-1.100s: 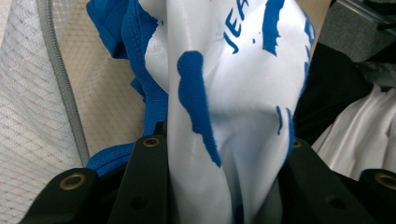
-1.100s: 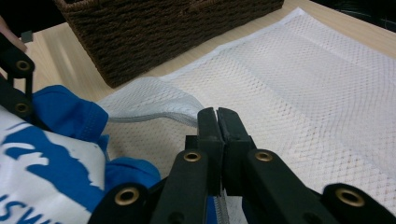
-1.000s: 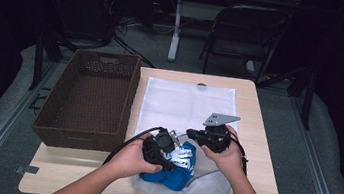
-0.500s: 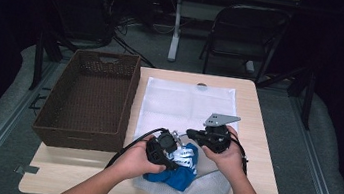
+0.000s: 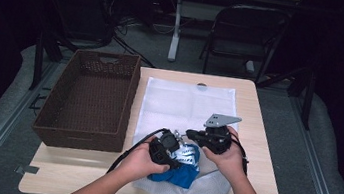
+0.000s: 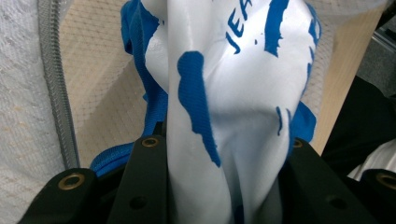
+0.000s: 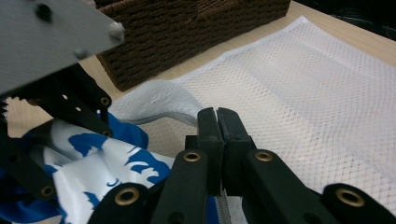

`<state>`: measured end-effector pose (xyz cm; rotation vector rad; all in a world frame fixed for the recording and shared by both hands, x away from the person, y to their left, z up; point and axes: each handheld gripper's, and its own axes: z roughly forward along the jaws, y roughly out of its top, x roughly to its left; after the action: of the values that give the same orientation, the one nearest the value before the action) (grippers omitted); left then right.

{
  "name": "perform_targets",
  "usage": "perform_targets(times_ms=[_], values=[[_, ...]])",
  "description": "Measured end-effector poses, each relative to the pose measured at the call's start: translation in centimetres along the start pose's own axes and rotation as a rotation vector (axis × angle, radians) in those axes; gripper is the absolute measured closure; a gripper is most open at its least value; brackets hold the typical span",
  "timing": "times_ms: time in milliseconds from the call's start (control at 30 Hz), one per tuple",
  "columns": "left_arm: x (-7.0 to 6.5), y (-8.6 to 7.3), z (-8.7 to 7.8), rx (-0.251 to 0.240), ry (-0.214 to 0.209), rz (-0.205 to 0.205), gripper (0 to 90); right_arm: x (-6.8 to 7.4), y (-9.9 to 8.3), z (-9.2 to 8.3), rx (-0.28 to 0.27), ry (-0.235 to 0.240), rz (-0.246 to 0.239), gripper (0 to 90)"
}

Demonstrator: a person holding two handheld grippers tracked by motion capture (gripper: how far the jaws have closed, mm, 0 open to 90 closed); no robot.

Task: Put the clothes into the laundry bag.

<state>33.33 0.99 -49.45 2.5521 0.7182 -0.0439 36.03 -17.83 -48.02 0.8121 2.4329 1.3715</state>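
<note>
We see the left tool [image 5: 169, 144] clamping the blue-white garment [image 5: 182, 166]; the right tool [image 7: 217, 122] pinches the mesh bag's [image 5: 186, 104] near zipper edge. Far bag area lies free, with the basket [image 5: 90, 97] left.

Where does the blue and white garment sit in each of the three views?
High view: the blue and white garment lies at the near edge of the white mesh bag, between the two hands.
Left gripper view: it runs up the middle, pinched in the left claw.
Right gripper view: it is at lower left, beside the shut right claw.
Shared landmark: the white mesh bag.
</note>
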Motion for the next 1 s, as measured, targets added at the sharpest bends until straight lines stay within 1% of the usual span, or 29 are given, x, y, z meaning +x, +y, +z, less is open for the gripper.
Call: perform_targets(times_ms=[67, 233, 300, 367, 467, 500, 600, 667, 800, 900, 1000], values=[[0.1, 0.0, 0.0, -0.004, 0.001, -0.001, 68.4, 0.1, 0.1, -0.1, -0.002, 0.0, -0.004, 88.8], [0.2, -0.2, 0.3, -0.026, 0.005, -0.026, 68.1, 0.2, 0.1, -0.2, -0.003, 0.002, -0.004, 88.8], [0.3, -0.4, 0.5, -0.044, 0.012, -0.035, 67.9, 0.2, 0.1, -0.2, -0.003, 0.001, -0.005, 88.8], [0.3, -0.6, 0.9, -0.044, 0.021, -0.036, 67.8, 0.2, 0.1, -0.2, -0.001, 0.0, -0.005, 88.8], [0.4, -0.9, 1.4, -0.052, 0.023, -0.044, 67.6, 0.1, 0.1, -0.2, 0.001, -0.004, -0.006, 88.8], [0.5, -1.0, 1.6, -0.055, 0.016, -0.05, 67.5, 0.1, 0.1, -0.2, 0.001, -0.004, -0.006, 88.8], [0.5, -1.3, 2.2, -0.073, 0.042, -0.055, 67.4, 0.2, 0.1, -0.2, 0.0, -0.005, -0.006, 88.8], [0.4, -1.5, 2.5, -0.076, 0.051, -0.046, 67.4, 0.2, 0.1, -0.2, 0.001, -0.005, -0.005, 88.8], [0.5, -1.7, 3.1, -0.078, 0.042, -0.054, 67.4, 0.2, 0.1, -0.1, 0.001, -0.005, -0.009, 88.8], [0.5, -1.8, 3.4, -0.084, 0.051, -0.065, 67.4, 0.1, 0.1, -0.1, 0.001, -0.007, -0.009, 88.8], [0.4, -1.8, 3.6, -0.079, 0.058, -0.063, 67.3, 0.1, 0.0, -0.1, 0.002, -0.009, -0.01, 88.8]])
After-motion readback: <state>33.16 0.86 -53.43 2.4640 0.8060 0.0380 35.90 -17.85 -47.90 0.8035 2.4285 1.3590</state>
